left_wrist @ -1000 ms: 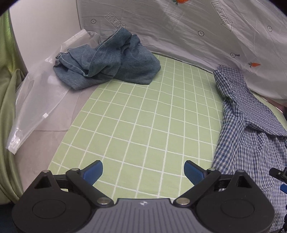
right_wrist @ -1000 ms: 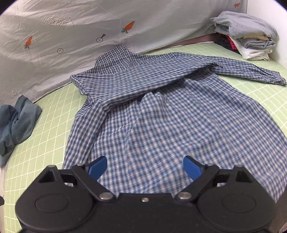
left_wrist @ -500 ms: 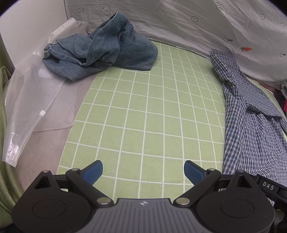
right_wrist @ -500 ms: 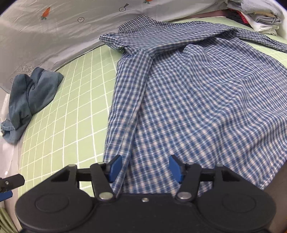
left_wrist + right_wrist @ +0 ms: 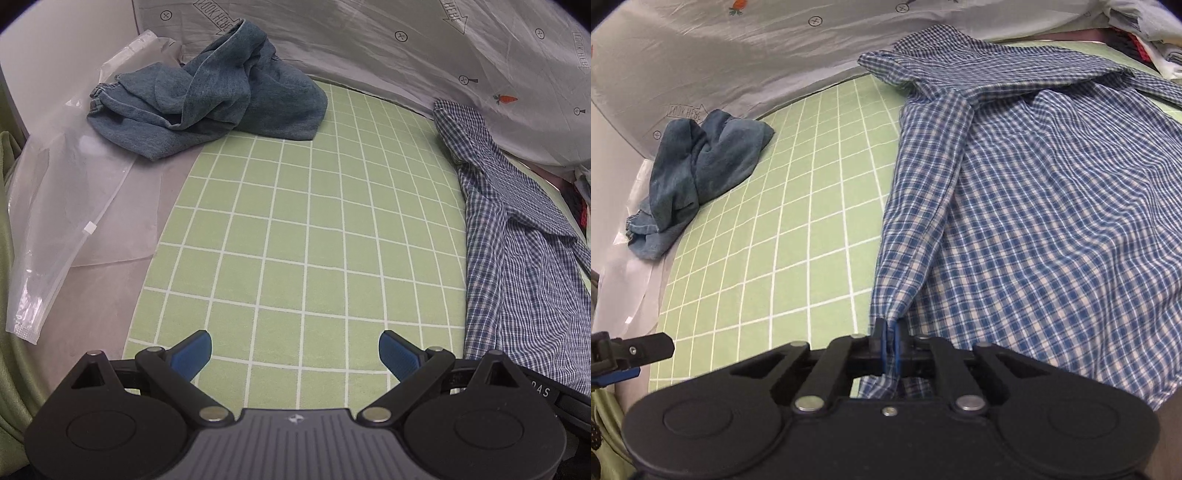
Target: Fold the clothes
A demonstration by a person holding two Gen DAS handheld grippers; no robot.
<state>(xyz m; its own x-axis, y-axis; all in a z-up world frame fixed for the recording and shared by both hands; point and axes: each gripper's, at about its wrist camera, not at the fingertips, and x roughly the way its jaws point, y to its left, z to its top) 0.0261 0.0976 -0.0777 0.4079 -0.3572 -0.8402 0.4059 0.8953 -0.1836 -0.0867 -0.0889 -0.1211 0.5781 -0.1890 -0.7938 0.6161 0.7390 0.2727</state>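
Observation:
A blue checked shirt (image 5: 1034,192) lies spread on the green grid mat (image 5: 812,206). My right gripper (image 5: 888,345) is shut on the shirt's near left edge, and the cloth rises in a fold from the pinch. The same shirt (image 5: 517,258) shows along the right side of the left wrist view. Over bare mat (image 5: 295,240), left of the shirt, my left gripper (image 5: 295,350) stands open with nothing between its blue pads.
Crumpled denim jeans (image 5: 207,96) lie at the mat's far left corner. A clear plastic bag (image 5: 66,206) lies left of the mat. A grey printed sheet (image 5: 738,48) rises behind. Folded clothes (image 5: 1145,22) are stacked at the far right.
My right gripper went from open over the shirt to shut on its left edge, lifting a fold. The left gripper shifted slightly and stayed open.

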